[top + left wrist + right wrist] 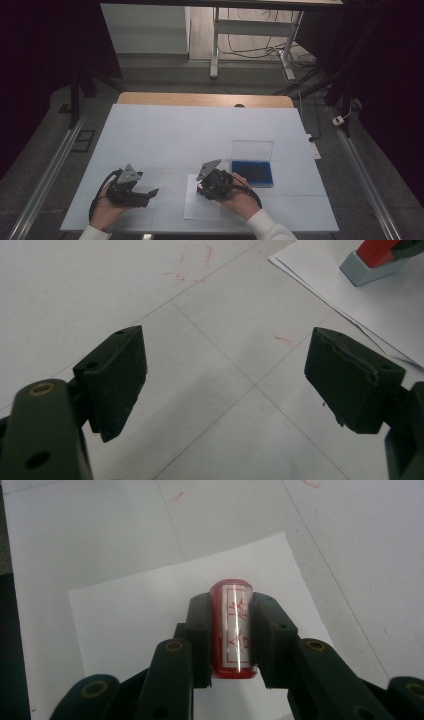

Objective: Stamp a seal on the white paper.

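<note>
My right gripper (pixel 232 605) is shut on a red stamp (pixel 234 630) that bears a white label with red characters. It holds the stamp over a loose white sheet of paper (pixel 140 610). In the high view the right gripper (pixel 202 189) sits at the sheet's (pixel 200 212) upper edge, near the table's front. The left gripper view shows the stamp (pixel 372 262), red with a grey base, resting on the paper (pixel 325 275). My left gripper (pixel 225 375) is open with bare table between its fingers. In the high view the left gripper (pixel 148 195) lies low at the front left.
A blue ink pad box (pixel 252 173) with its clear lid (pixel 252 150) standing up sits just right of the right hand. The white table cover (pixel 200 130) has faint red marks (pixel 192 262) and thin seam lines. The wooden table edge (pixel 205 99) runs along the far side.
</note>
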Available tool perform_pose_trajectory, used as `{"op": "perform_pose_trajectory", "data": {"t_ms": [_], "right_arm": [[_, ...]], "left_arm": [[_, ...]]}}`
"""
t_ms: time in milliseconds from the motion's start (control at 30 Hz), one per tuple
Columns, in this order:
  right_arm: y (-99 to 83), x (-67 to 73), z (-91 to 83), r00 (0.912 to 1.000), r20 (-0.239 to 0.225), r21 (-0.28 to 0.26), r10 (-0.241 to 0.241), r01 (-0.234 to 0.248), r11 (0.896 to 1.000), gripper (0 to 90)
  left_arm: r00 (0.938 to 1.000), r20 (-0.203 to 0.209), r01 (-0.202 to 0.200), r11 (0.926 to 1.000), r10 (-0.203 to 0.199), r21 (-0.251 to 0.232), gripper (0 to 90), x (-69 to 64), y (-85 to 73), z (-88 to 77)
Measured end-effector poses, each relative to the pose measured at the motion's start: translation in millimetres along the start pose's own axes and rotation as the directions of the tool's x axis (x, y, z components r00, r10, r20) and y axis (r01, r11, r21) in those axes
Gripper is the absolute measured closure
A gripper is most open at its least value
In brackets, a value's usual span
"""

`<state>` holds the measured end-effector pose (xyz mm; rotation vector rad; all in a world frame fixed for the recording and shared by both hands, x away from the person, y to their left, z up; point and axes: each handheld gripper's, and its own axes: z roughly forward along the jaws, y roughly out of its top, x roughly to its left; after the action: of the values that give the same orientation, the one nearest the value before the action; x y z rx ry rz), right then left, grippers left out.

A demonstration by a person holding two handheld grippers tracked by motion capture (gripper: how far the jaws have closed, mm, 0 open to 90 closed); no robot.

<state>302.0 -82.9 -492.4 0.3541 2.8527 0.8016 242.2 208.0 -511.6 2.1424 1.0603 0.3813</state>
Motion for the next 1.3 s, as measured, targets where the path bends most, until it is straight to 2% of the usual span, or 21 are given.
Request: {"op": "perform_pose_trajectory", "data": {"t_ms": [300,367,400,433,733,1000,1200,1300], "right_arm": [[-0.5,0.9,-0.1,1.0000,0.003,-0.003,0.005,-0.005,1.000,70.7],[-0.3,0.9,-0.3,1.0000,0.004,-0.002,-0.002,0.002,1.000,70.6],[-0.7,0.2,-0.3,0.9998,0.005,-0.008,-0.020,0.020,1.000,70.5],[-0.7,0.4,-0.5,1.0000,0.003,-0.009,-0.007,0.007,1.000,70.4],[-1.0,-0.7,-4.7,1.0000,-0.002,-0.038,-0.002,0.002,0.999,69.4],[-3.6,-8.5,-13.8,0.9980,-0.024,-0.090,0.058,-0.060,0.994,69.4],[-6.5,-16.4,-27.8,0.9927,-0.033,-0.155,0.116,-0.120,0.981,69.4],[-8.6,-20.3,-34.0,0.9908,-0.037,-0.181,0.130,-0.134,0.974,69.4]], "left_arm": [[1.0000,0.003,-0.001,1.0000,0.001,-0.001,17.7,0.6,-0.2,-0.7],[1.0000,0.003,0.000,1.0000,0.000,-0.004,17.7,0.8,0.0,-1.4],[1.0000,0.003,-0.001,1.0000,0.001,-0.005,17.7,1.1,-0.1,-1.4],[1.0000,0.002,0.000,1.0000,0.000,-0.003,17.7,1.4,-0.3,-1.2],[1.0000,0.001,-0.003,1.0000,0.003,0.002,17.7,1.8,-0.9,0.0],[1.0000,-0.002,-0.002,1.0000,0.002,0.005,17.7,1.6,-1.1,1.0],[1.0000,0.000,-0.005,1.0000,0.005,0.003,17.7,1.4,-1.0,0.8],[1.0000,0.000,-0.005,1.0000,0.005,0.003,17.7,1.4,-1.0,0.8]]}}
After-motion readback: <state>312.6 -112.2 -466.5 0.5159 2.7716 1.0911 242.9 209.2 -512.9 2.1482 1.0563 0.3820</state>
